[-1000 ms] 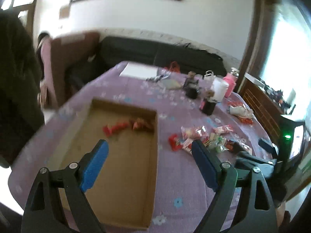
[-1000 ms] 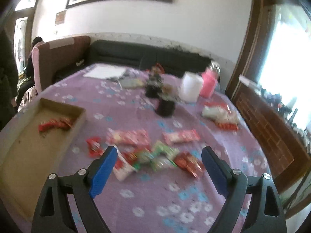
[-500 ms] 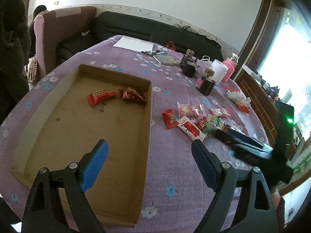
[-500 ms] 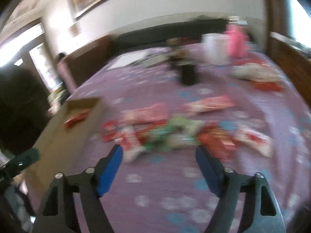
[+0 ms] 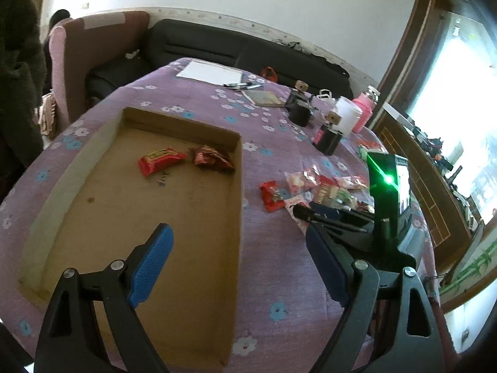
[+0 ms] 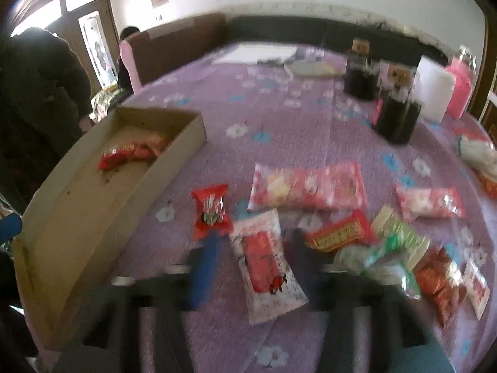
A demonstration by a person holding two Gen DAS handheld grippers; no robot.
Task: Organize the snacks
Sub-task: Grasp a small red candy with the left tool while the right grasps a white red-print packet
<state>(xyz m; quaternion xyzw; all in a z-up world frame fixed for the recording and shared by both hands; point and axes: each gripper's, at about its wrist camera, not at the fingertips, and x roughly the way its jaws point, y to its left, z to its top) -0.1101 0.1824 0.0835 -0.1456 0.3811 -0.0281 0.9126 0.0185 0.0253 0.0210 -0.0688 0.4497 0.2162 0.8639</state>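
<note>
A shallow cardboard box [image 5: 93, 168] [image 6: 174, 152] lies on the purple flowered tablecloth and holds a red packet [image 5: 161, 160] [image 6: 127, 155] and a dark red packet [image 5: 212, 157]. Several loose snack packets lie right of the box, among them a white-and-red packet [image 6: 267, 258], a small red packet [image 6: 211, 209] [image 5: 271, 194] and a pink packet [image 6: 307, 186]. My left gripper [image 5: 239, 264] is open and empty above the box's near right wall. My right gripper [image 6: 251, 255] is blurred, its fingers on either side of the white-and-red packet, jaws apart. It also shows in the left wrist view [image 5: 313, 214].
Two dark bottles [image 6: 397, 115] [image 5: 326, 138], a white jar [image 5: 348, 118] and a pink bottle [image 5: 365, 112] stand at the table's far side. Paper and pens [image 5: 211, 73] lie further back. A sofa and armchair stand behind the table. A dark-clothed person [image 6: 37, 93] stands at the left.
My right gripper has dropped low and forward to the snack pile and its jaws have narrowed around the white-and-red packet. My left gripper has stayed open over the box.
</note>
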